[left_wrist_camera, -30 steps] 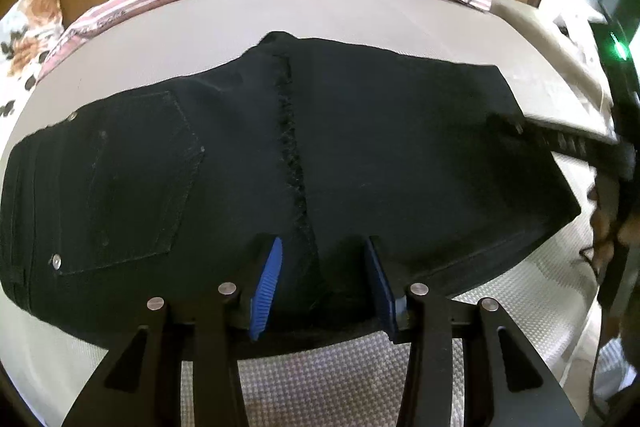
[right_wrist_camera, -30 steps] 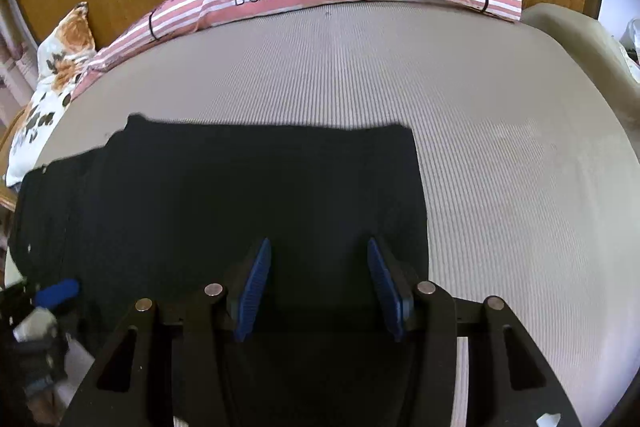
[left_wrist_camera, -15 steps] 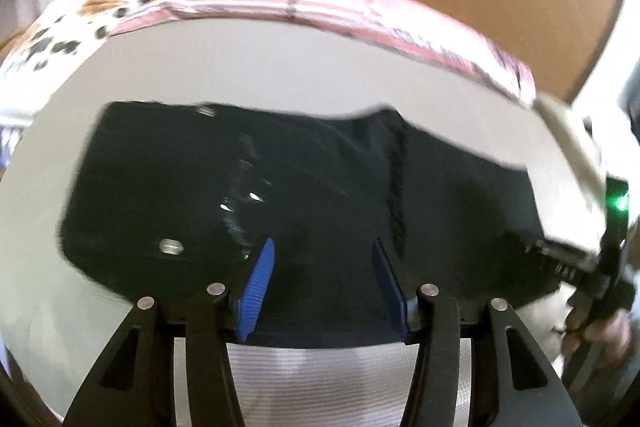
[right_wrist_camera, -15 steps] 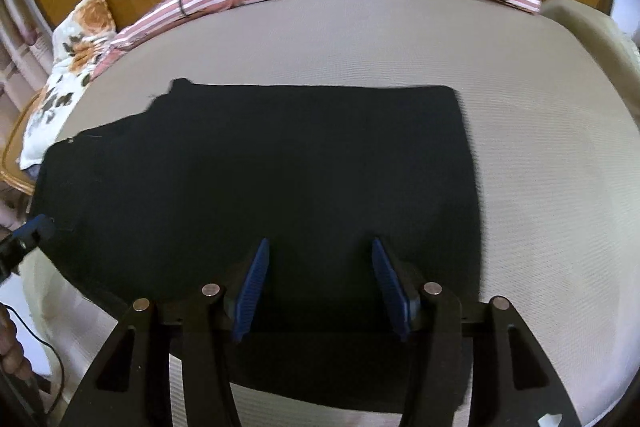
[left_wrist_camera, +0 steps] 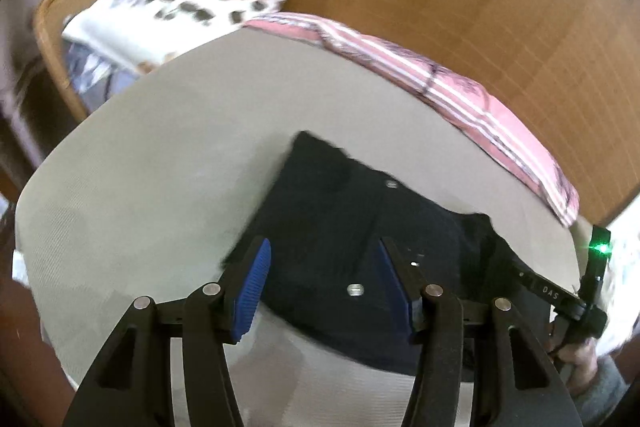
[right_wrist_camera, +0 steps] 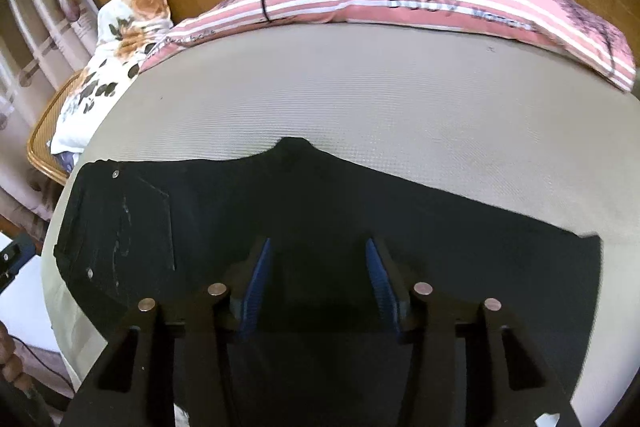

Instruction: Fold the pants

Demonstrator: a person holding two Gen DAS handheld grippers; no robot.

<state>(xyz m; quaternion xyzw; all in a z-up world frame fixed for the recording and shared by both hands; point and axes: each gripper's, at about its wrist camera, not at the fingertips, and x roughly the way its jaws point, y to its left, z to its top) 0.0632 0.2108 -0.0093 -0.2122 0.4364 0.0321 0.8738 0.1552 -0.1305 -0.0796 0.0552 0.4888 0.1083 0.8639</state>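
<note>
With nothing gripped, the left gripper [left_wrist_camera: 322, 285], jaws opening, and right gripper [right_wrist_camera: 316, 285], jaws closing, are hovering over the black pants [right_wrist_camera: 304, 211] lying half-folded on the bed [right_wrist_camera: 360, 99], seemingly lining up the next fold.

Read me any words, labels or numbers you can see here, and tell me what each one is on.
"Baby": on the pink striped pillow, clear.
Words after it on the same stripe: too blurred to read.
"OAS": white letters on the right gripper, seen from the left wrist camera; may be only part of a label.
Black pants: no readable text.
</note>
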